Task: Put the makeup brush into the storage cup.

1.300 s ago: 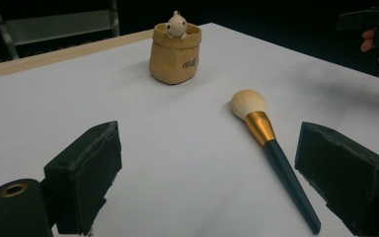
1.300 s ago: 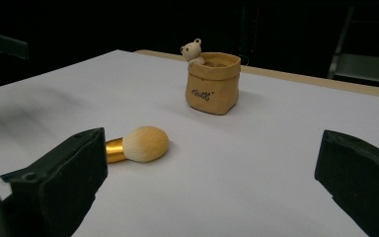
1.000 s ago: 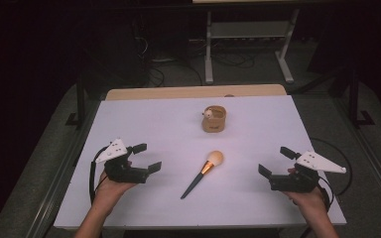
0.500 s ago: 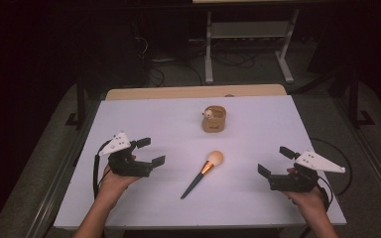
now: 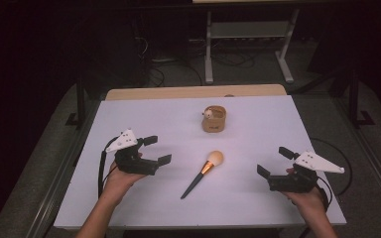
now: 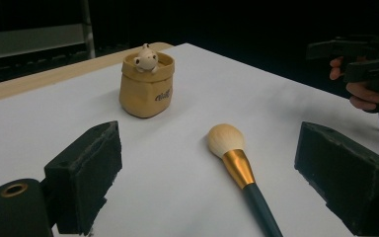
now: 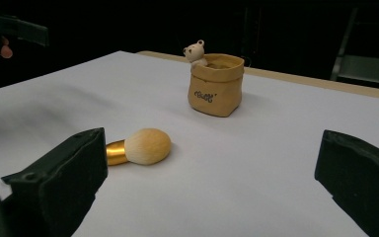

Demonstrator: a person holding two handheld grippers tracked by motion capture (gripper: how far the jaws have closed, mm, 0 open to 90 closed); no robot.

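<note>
The makeup brush point(image 5: 202, 171) lies flat on the white table point(image 5: 129, 119), and everything here is told from it. It has a dark handle, a gold band and a soft round tuft. The handle end points toward the person's side of the table, and the tuft end points away.

Nearest to the person are the two grippers. The left gripper point(image 5: 156, 149) is to the left of the brush, held in the person's left hand point(image 5: 119, 176). Its jaws are spread wide apart with nothing between them, and they point toward the brush. In the left gripper view the brush point(image 6: 237, 170) lies on the table between the two jaws, a little ahead of them, and nothing touches it.

The right gripper point(image 5: 273, 161) is to the right of the brush, farther off than the left one. Its jaws are spread wide too and hold nothing.

Past the tuft end, farther away, stands a small tan bag-shaped pot point(image 5: 214, 119). A tiny bear figure point(image 7: 195, 52) peeks over its rim.
</note>
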